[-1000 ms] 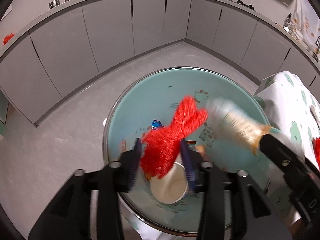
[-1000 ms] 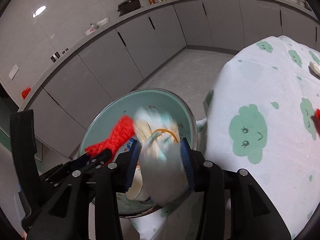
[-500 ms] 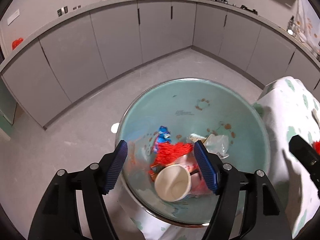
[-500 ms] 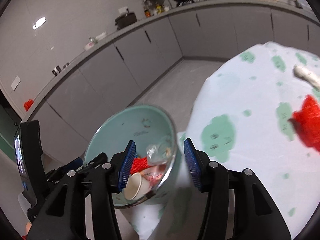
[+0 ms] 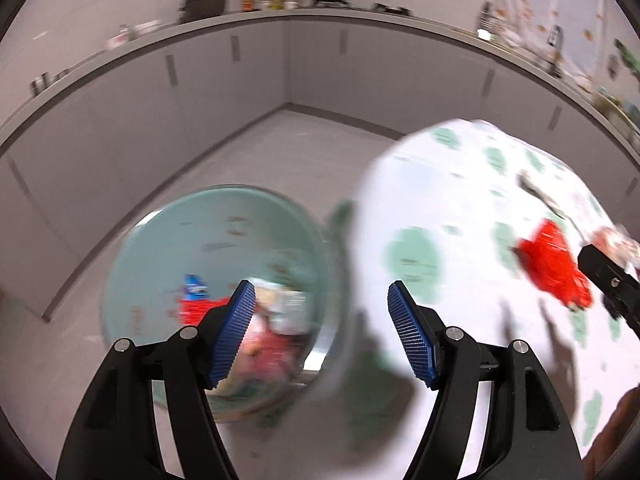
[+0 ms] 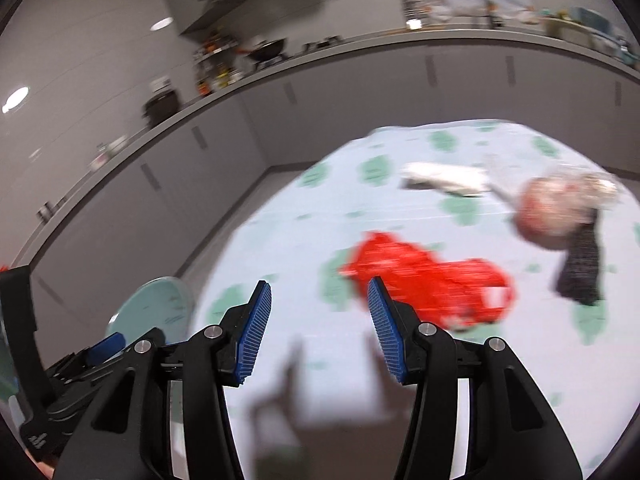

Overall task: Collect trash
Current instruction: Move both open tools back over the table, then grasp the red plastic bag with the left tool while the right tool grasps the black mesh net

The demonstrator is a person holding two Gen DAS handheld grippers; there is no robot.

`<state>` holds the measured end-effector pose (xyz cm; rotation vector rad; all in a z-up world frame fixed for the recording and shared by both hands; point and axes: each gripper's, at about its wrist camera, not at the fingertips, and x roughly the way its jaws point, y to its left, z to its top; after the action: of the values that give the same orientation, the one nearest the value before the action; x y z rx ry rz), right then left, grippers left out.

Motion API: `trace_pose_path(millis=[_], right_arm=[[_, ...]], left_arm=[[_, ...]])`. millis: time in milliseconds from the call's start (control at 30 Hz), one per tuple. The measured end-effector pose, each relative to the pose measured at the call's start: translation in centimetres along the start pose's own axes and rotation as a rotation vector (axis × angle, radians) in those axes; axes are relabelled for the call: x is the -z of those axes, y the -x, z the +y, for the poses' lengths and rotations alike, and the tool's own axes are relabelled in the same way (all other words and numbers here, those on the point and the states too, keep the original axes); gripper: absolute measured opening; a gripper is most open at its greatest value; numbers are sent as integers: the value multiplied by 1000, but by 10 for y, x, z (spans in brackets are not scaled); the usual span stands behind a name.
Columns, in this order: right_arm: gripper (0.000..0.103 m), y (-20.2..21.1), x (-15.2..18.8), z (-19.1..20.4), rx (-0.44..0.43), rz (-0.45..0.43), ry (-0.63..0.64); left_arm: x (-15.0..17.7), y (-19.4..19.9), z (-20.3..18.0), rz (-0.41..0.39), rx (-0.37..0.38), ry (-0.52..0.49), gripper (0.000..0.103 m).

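My left gripper (image 5: 322,328) is open and empty, between the teal trash bin (image 5: 160,240) and the table edge. The bin holds red mesh (image 5: 200,308), a blue wrapper (image 5: 194,285) and other blurred trash. My right gripper (image 6: 316,328) is open and empty above the table, just left of a red mesh bag (image 6: 432,284). That bag shows in the left wrist view (image 5: 554,262) too. A crumpled clear bag with pink contents (image 6: 556,212), a black strip (image 6: 580,268) and a white scrap (image 6: 444,178) lie farther on the table.
The table wears a white cloth with green blobs (image 6: 304,256). The bin (image 6: 152,312) stands on the grey floor left of the table. Grey cabinets (image 5: 224,92) with a cluttered counter curve along the back.
Both grippers opened and dropped their trash, the red mesh and a clear bag, into the bin. Both have since swung right toward the table.
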<state>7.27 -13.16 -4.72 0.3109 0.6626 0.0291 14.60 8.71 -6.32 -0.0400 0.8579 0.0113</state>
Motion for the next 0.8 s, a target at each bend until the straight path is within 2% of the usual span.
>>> trace_pose_path(millis=[200, 367, 567, 633, 800], right_arm=[[51, 17, 1, -67, 152, -33, -87], [51, 32, 4, -119, 245, -51, -173], [51, 35, 1, -160, 295, -46, -238], [51, 28, -4, -164, 301, -37, -244], [51, 7, -12, -174, 323, 5, -258]], left_arm=[[-2, -2, -59, -11, 68, -103, 68], [1, -6, -100, -6, 103, -170, 71], [-4, -10, -139, -8, 149, -204, 79], [-8, -13, -149, -3, 174, -198, 80], [-18, -27, -174, 0, 184, -216, 80]])
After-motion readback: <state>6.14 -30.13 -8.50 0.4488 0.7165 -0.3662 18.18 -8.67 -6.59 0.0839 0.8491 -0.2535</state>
